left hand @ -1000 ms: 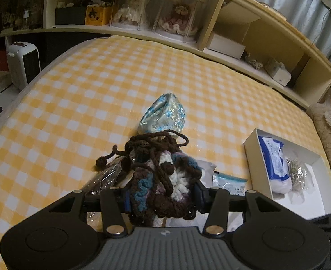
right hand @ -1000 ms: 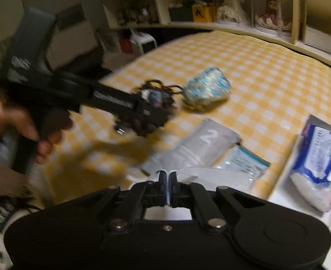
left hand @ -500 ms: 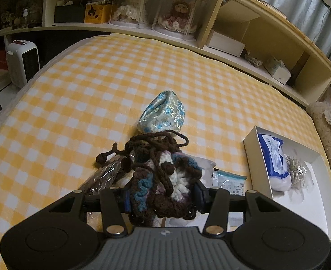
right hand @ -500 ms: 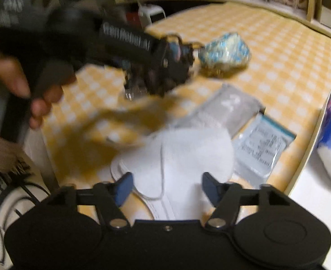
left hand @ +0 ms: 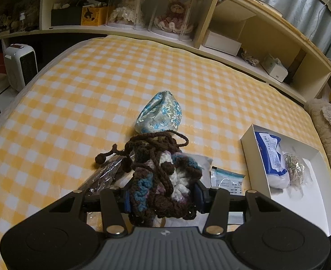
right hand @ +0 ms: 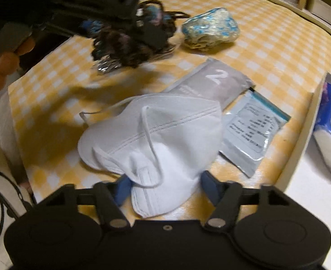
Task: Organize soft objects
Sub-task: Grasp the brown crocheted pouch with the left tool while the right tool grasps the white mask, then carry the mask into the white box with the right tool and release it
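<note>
Our left gripper (left hand: 163, 196) pinches the crochet pouch (left hand: 163, 180) above the checked bed (left hand: 75, 103).
Our right gripper (right hand: 164, 185) spreads wide around the face mask (right hand: 165, 132); light, floppy, so we'd pinch its folded edge.

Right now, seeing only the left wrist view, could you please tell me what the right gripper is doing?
Observer: The right gripper is open, with its fingers on either side of a white face mask lying on the bed.
Operator: Thank you. My left gripper is holding the crochet pouch, which blocks my view there. Is the mask touching anything else?
Observer: Yes, its far edge overlaps a grey pouch printed with a large 2.
</note>
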`<state>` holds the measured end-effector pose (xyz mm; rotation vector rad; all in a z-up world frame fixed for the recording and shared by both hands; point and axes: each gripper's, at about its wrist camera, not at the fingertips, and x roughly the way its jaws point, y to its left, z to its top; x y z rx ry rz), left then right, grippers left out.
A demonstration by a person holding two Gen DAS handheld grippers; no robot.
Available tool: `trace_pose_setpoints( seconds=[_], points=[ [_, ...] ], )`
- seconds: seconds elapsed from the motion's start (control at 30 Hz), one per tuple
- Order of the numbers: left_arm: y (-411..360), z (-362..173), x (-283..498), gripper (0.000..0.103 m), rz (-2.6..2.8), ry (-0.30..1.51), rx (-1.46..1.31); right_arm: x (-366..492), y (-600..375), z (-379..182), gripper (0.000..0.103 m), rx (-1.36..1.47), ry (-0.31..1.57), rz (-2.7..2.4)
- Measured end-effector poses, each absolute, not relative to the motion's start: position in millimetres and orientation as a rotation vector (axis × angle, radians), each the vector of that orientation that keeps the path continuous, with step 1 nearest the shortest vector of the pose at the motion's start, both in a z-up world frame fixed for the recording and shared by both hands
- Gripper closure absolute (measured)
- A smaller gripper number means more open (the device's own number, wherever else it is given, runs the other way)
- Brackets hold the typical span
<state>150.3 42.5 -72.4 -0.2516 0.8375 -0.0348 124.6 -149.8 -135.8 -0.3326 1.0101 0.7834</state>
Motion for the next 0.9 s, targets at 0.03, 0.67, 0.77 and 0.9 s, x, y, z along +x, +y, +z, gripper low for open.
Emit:
trace_pose_setpoints(
  seconds=[0.03, 0.67, 0.77, 0.9],
  points=[
    [42.4, -72.2, 149.9, 0.052, -0.036, 0.836, -0.25, 124.8, -151.2, -134.6, 0.05, -0.331, 1.005, 0.775],
    [31.5, -37.3, 136.1, 0.052, -0.09, 0.681, -0.179, 130.4, -207.1, -51.1, 0.091, -0.106, 0.777, 0.652],
    [23.8, -24.2, 131.0, 0.052, -0.122, 0.635, -0.174, 131.5, -223.2, -38.7, 0.091, -0.071, 0.744, 0.616],
    [8.8, -12.1, 127.4, 0.052, -0.162, 0.595, -0.148, 133.3, -243.1, -25.7, 0.091, -0.036, 0.704, 0.576]
  ],
)
